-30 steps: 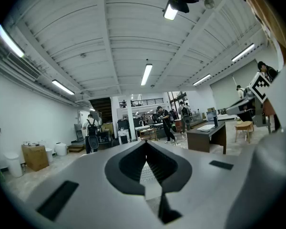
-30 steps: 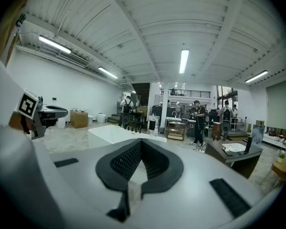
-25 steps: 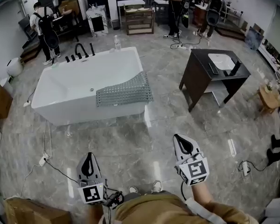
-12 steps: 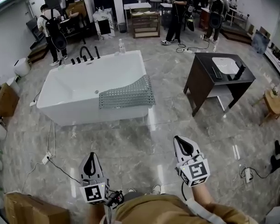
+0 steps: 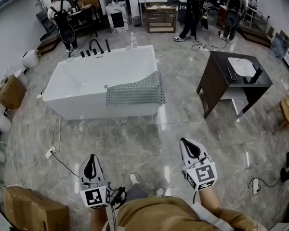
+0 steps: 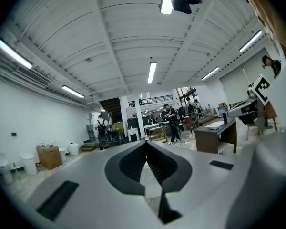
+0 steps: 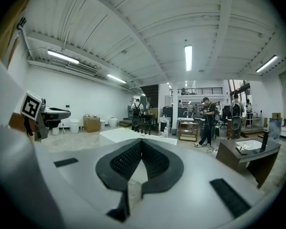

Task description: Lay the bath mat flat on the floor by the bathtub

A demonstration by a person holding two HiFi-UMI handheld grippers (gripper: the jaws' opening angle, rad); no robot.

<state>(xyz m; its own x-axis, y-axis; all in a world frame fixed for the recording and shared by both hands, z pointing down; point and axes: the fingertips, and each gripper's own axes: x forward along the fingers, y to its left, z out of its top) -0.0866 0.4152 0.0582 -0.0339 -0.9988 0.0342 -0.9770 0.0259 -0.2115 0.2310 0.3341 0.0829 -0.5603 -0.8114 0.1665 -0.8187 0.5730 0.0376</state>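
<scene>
The grey, knobbly rubber bath mat [image 5: 135, 90] drapes over the glossy white rectangular bathtub's [image 5: 82, 83] rim at 12 o'clock, well apart from the 2 empty, closed grippers, left [image 5: 91, 167] and right [image 5: 191, 150].

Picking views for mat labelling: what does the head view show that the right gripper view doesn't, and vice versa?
Head view only: the mat, draped over the tub's near rim, and the person's shoes. Right gripper view only: the right gripper jaws up close, shut with nothing between them, and the ceiling lights. Both: tub, dark table, left gripper, people at the back.
</scene>
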